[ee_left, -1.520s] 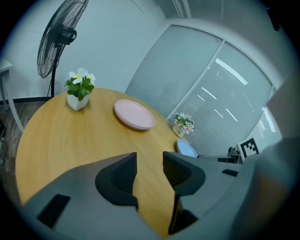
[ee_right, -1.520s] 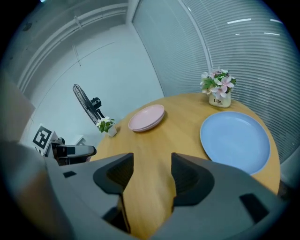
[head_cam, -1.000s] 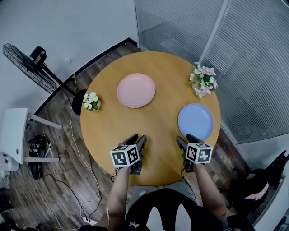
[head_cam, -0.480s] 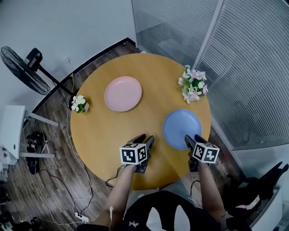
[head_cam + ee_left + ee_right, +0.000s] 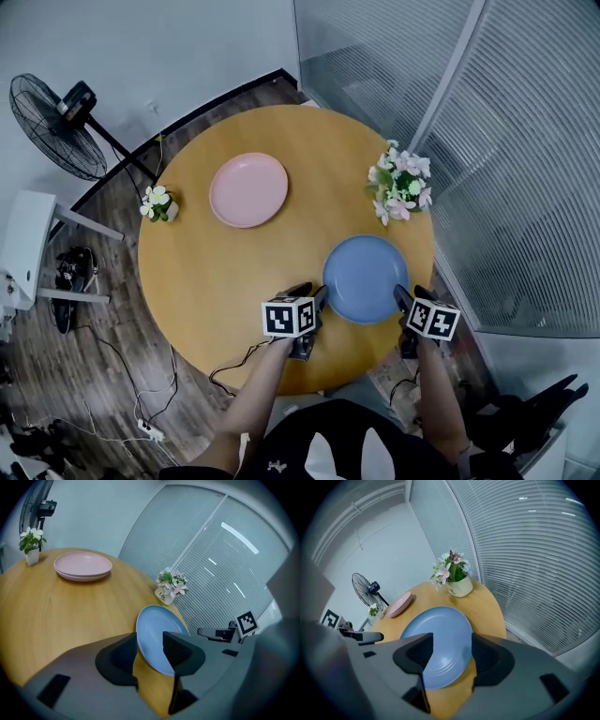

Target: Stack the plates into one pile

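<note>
Looks down on a round wooden table [image 5: 220,277] bearing a blue plate [image 5: 366,278]. Just beside the blue plate's left rim, the left claw [image 5: 311,292]; just beside its right rim, the right claw [image 5: 411,296]. Well apart, up-left of it, a pink plate [image 5: 248,189]; near, beyond it, potted flowers [image 5: 399,183].

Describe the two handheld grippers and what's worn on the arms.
Left gripper and right gripper match: dark grey, blocky bodies with two black, ribbed-faced jaws, each topped by a white cube carrying black square markers. A thin dark cable trails from under each. The person wears a dark top; no sleeves cover the forearms.
</note>
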### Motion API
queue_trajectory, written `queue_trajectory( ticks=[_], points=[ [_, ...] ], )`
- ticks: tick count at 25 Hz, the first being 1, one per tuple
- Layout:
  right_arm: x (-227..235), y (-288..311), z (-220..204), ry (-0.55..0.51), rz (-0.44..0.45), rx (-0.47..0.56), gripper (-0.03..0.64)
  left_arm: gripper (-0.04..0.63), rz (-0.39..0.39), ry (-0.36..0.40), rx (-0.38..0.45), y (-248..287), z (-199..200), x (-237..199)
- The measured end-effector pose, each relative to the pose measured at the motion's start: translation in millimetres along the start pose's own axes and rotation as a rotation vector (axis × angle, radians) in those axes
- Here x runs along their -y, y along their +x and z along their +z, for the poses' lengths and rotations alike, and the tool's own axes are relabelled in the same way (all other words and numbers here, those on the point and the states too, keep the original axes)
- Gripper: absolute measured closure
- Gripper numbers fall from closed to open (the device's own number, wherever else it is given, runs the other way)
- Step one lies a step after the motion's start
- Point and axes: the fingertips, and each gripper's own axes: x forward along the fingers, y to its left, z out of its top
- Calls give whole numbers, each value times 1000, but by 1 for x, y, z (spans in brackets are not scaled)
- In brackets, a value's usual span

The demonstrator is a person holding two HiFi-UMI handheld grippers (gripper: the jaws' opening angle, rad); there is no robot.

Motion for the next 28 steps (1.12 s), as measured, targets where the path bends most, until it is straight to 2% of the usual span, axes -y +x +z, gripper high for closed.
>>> queue_trajectory(
  ticks=[7, 11, 18, 23, 26, 28],
  points=[
    [30, 28, -12, -25, -13, -80, 357, 410, 98, -62, -66, 33, -28, -12],
    [37, 39, -29, -24, 2, -137, 357, 410, 111, -119, -89, 45, -41, -13],
    [34, 47, -50, -45, 46, -196, 370, 411, 115, -143, -109, 57, -54, -9],
    [32, 50, -56, -71, 56, -209, 404, 424, 134, -158, -118, 62, -63, -10],
    [30, 49, -58, -80, 62, -210, 435, 477, 146, -172, -114, 61, -67, -10],
    [27, 50, -58, -79, 76, -209, 466, 489, 148, -177, -106, 62, -67, -10]
  ],
)
